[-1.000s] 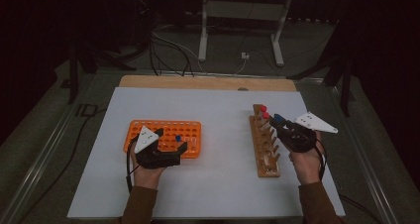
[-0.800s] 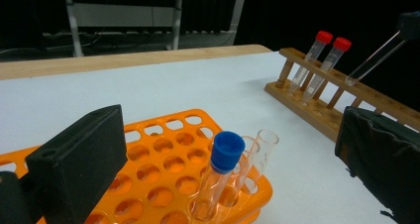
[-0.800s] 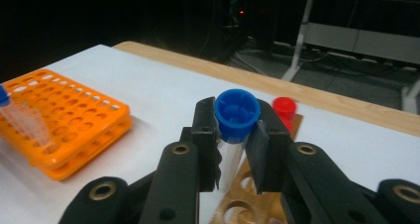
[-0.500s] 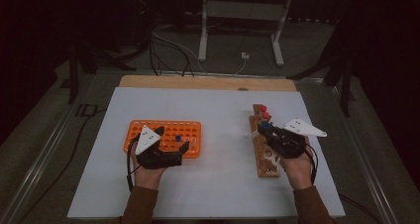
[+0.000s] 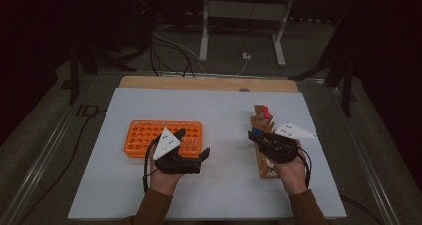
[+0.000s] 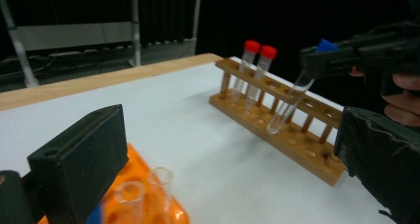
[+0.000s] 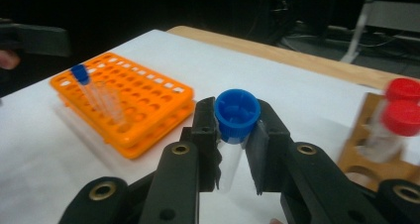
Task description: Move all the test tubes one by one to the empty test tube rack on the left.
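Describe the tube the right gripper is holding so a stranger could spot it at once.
Find the wooden rack on the white table's right side. Just above it, the right gripper clamps a clear tube. Its cap is blue; the two tubes standing in the rack have red caps.

A clear plastic test tube with a blue screw cap (image 7: 236, 116) hangs tilted, clamped just below its cap, above the long wooden rack (image 6: 277, 125).

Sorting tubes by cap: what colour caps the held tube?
Blue cap, clearest in the right gripper view.

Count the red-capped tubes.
2: red-capped tubes and stand side by side at the far end of the wooden rack. No others visible.
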